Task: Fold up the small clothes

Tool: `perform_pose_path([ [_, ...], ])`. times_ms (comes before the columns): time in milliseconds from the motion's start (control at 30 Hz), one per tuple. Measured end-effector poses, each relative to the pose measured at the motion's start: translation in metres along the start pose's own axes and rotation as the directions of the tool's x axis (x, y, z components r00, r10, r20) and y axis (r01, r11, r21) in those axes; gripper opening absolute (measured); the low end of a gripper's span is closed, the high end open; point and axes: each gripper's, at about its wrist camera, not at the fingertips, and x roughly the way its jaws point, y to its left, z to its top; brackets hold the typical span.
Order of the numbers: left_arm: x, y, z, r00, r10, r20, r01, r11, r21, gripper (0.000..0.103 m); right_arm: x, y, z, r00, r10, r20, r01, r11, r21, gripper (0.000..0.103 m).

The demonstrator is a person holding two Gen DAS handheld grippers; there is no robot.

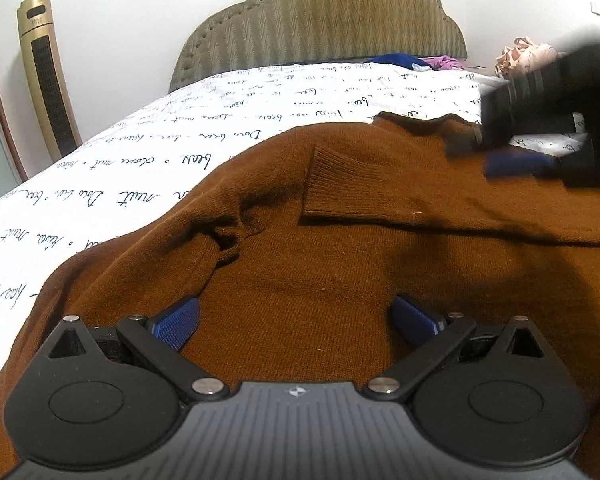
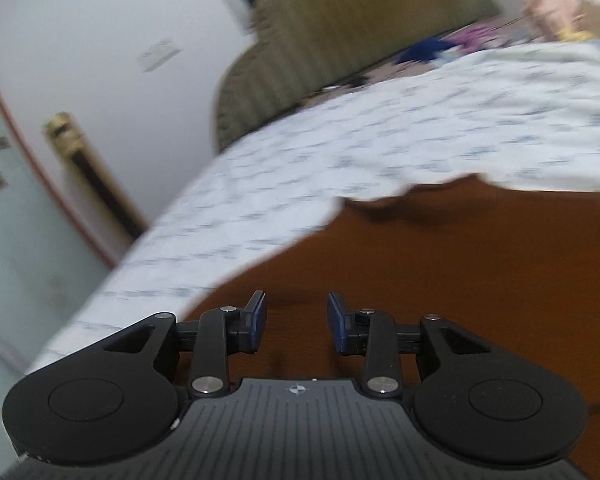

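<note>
A brown knit sweater (image 1: 340, 248) lies spread on the bed, one ribbed cuff folded over its middle (image 1: 340, 184). My left gripper (image 1: 296, 322) is wide open low over the sweater's near part, with nothing between its blue pads. My right gripper (image 2: 296, 322) is open and empty above the sweater (image 2: 460, 280); its view is motion-blurred. The right gripper also shows, blurred, at the right of the left wrist view (image 1: 540, 140), over the sweater's far edge.
The bed has a white sheet with script print (image 1: 180, 152) and an olive padded headboard (image 1: 320, 20). Blue and purple clothes (image 1: 400, 60) lie by the headboard, a pink item (image 1: 528, 56) at right. A gold tower unit (image 1: 46, 80) stands by the wall.
</note>
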Motion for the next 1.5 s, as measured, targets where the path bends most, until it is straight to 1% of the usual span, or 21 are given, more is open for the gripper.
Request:
perform_pose_path([
  [67, 0.0, 0.0, -0.001, 1.0, 0.002, 0.0, -0.002, 1.0, 0.002, 0.103, 0.006, -0.006, -0.011, 0.997, -0.064, -0.053, 0.062, 0.997, -0.035, 0.044],
  [133, 0.0, 0.0, -0.001, 1.0, 0.0, -0.001, 0.0, 1.0, 0.001, 0.103, 0.013, -0.007, -0.023, 0.993, -0.088, -0.078, 0.083, 0.994, -0.068, 0.044],
  [200, 0.001, 0.0, -0.001, 1.0, -0.003, -0.002, 0.003, 1.0, -0.003, 0.103, 0.006, -0.003, -0.029, 0.995, -0.087, -0.042, 0.084, 0.994, -0.064, 0.044],
  [267, 0.001, 0.001, -0.001, 1.0, -0.004, -0.002, 0.004, 1.0, -0.004, 0.103, -0.005, -0.003, -0.03, 0.998, -0.059, -0.009, 0.059, 0.998, -0.03, 0.045],
  [333, 0.0, 0.001, -0.001, 1.0, -0.001, 0.0, 0.001, 1.0, -0.004, 0.103, -0.008, -0.001, -0.034, 0.998, -0.057, -0.005, 0.056, 0.998, -0.037, 0.051],
  [400, -0.003, 0.003, 0.0, 1.0, 0.01, -0.001, -0.01, 1.0, -0.003, 0.103, -0.003, 0.003, -0.038, 0.995, -0.101, -0.027, 0.097, 0.99, -0.101, 0.052],
  [433, -0.005, 0.006, 0.001, 1.0, 0.021, -0.013, -0.021, 1.0, 0.001, 0.103, -0.002, 0.006, -0.039, 0.993, -0.12, -0.019, 0.117, 0.985, -0.13, 0.052],
  [500, -0.013, 0.018, 0.005, 0.999, 0.031, -0.016, -0.031, 1.0, -0.006, 0.103, -0.004, 0.019, -0.039, 0.992, -0.122, 0.001, 0.12, 0.971, -0.206, 0.053],
  [567, -0.021, 0.034, 0.009, 0.998, 0.058, 0.009, -0.058, 0.998, -0.011, 0.103, -0.007, 0.039, -0.04, 0.992, -0.121, 0.032, 0.125, 0.931, -0.344, 0.053],
  [667, -0.023, 0.058, 0.019, 0.986, 0.164, 0.005, -0.164, 0.986, -0.022, 0.103, -0.003, 0.073, -0.047, 0.991, -0.127, 0.05, 0.134, 0.822, -0.554, 0.053],
  [767, -0.018, 0.084, 0.027, 0.974, 0.227, -0.016, -0.227, 0.97, -0.081, 0.103, 0.012, 0.097, -0.059, 0.993, -0.12, 0.013, 0.096, 0.719, -0.688, 0.051],
  [833, -0.017, 0.096, 0.028, 0.968, 0.248, -0.035, -0.25, 0.962, -0.112, 0.103, 0.026, 0.11, -0.066, 0.989, -0.148, 0.02, 0.115, 0.666, -0.737, 0.05],
  [900, -0.019, 0.103, 0.027, 0.968, 0.249, -0.04, -0.252, 0.96, -0.123, 0.103, 0.041, 0.119, -0.069, 0.986, -0.169, 0.011, 0.118, 0.638, -0.761, 0.044],
  [933, -0.02, 0.104, 0.026, 0.967, 0.252, -0.039, -0.255, 0.96, -0.119, 0.103, 0.046, 0.122, -0.07, 0.985, -0.172, 0.002, 0.112, 0.633, -0.766, 0.032],
  [967, -0.023, 0.105, 0.025, 0.966, 0.258, -0.034, -0.26, 0.959, -0.111, 0.103, 0.051, 0.125, -0.071, 0.984, -0.177, -0.002, 0.112, 0.635, -0.765, 0.019],
  [1033, -0.028, 0.104, 0.023, 0.959, 0.281, -0.016, -0.282, 0.955, -0.094, 0.103, 0.057, 0.129, -0.072, 0.982, -0.19, 0.016, 0.136, 0.641, -0.755, 0.008],
  [1100, -0.029, 0.102, 0.021, 0.956, 0.292, -0.017, -0.292, 0.952, -0.088, 0.103, 0.061, 0.133, -0.073, 0.979, -0.198, 0.045, 0.165, 0.645, -0.747, 0.007],
  [1200, -0.031, 0.105, 0.019, 0.962, 0.272, -0.032, -0.274, 0.956, -0.102, 0.103, 0.064, 0.143, -0.072, 0.981, -0.18, 0.07, 0.174, 0.664, -0.727, 0.007],
  [1300, -0.026, 0.105, 0.018, 0.96, 0.277, -0.039, -0.279, 0.954, -0.113, 0.103, 0.06, 0.151, -0.061, 0.993, -0.114, 0.044, 0.113, 0.727, -0.678, 0.007],
  [1433, -0.023, 0.099, 0.017, 0.959, 0.279, -0.049, -0.283, 0.955, -0.09, 0.103, 0.061, 0.156, -0.047, 0.999, -0.029, 0.029, 0.041, 0.786, -0.617, 0.006],
  [1500, -0.026, 0.094, 0.017, 0.959, 0.281, -0.041, -0.284, 0.956, -0.073, 0.103, 0.065, 0.152, -0.043, 1.0, -0.026, -0.008, 0.016, 0.817, -0.577, 0.011],
])
